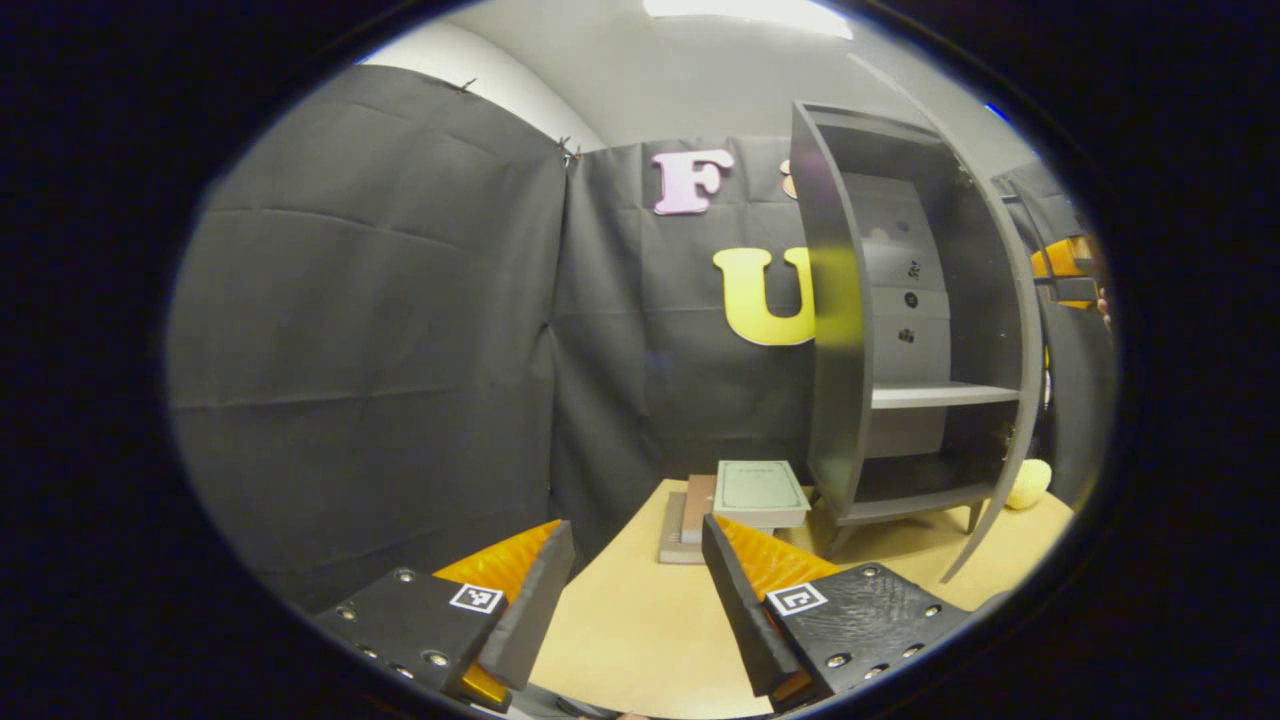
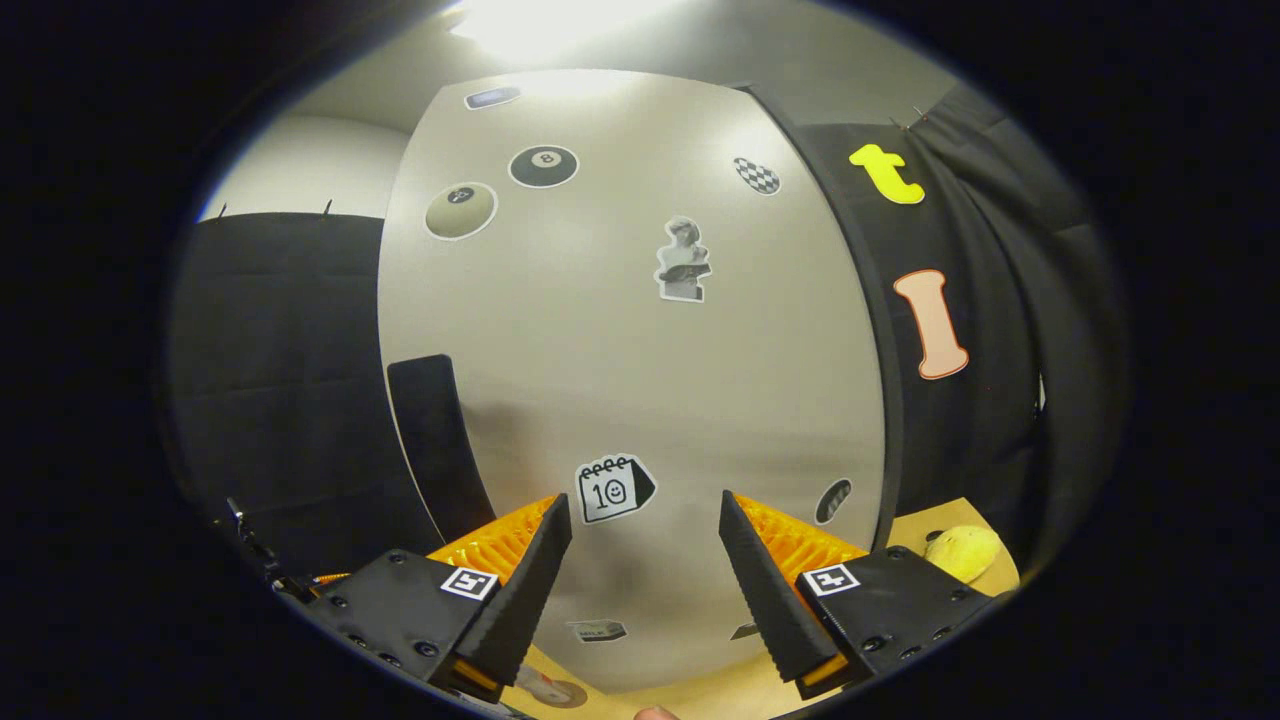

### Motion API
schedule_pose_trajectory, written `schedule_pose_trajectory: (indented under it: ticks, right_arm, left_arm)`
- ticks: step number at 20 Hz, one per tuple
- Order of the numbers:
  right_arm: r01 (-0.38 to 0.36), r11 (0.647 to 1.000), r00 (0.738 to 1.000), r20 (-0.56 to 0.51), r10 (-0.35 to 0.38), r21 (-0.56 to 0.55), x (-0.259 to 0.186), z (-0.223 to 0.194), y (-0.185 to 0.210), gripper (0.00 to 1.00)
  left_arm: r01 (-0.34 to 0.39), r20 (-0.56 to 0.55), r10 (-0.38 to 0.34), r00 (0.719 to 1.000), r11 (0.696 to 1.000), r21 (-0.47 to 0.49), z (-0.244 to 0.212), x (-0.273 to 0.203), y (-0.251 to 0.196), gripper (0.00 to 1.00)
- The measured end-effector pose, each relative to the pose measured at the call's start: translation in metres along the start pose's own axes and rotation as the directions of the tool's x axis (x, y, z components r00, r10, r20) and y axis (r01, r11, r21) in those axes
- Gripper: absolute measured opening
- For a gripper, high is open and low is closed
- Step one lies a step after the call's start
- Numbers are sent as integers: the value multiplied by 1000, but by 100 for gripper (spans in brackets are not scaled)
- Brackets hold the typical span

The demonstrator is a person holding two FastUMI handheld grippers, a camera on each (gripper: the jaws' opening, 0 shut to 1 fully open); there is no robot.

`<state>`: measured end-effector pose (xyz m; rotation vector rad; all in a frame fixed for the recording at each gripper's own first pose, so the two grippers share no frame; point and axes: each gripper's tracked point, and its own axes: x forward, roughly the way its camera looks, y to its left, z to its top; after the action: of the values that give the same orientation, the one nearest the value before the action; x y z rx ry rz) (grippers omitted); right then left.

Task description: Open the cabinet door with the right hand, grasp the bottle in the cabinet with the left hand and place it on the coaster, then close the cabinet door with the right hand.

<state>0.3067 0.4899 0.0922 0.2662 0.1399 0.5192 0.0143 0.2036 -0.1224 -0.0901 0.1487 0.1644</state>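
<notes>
The right gripper [image 2: 645,510] has its fingers spread apart with nothing between them. Straight ahead of them and very close stands the pale grey, sticker-covered cabinet door [image 2: 640,350]. Its flat face is square to the fingers and its long axis is upright. A dark upright strip [image 2: 430,440] sits at the door's edge, beyond the left-hand finger; it may be a handle, but I cannot tell.

The left gripper [image 1: 635,535] is also spread open and empty, low over the light wooden table [image 1: 620,620]. Past its fingers lies a short stack of books [image 1: 760,490]. Further off, ahead and to their right, is the tall dark grey cabinet [image 1: 840,330]. From here the door is edge-on and swung wide, and the shelves look bare.

At the bottom edge of the right gripper view, just below the left-hand finger, is a small brown disc [image 2: 550,690] with something pale on it. It could be the coaster and bottle, but it is too cropped to be sure.

I judge that closing the door is what remains. The right gripper is much the nearer one, and a push straight ahead on the door face should swing it shut.
</notes>
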Motion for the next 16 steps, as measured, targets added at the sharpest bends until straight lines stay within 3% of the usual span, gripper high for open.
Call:
schedule_pose_trajectory:
  ticks: [1,10,16]
  right_arm:
    - [-6,1000,1000,-2,6,3,7,-1,6,95]
    - [32,995,999,-11,-33,-92,58,-3,27,95]
    - [86,988,996,-12,-89,-128,96,-9,26,95]
  left_arm:
    - [-13,0,13,1000,1000,2,-1,-1,6,77]
    - [-89,-1,89,996,996,-11,-4,-16,46,77]
    - [-86,4,86,996,996,-17,-2,-18,48,77]
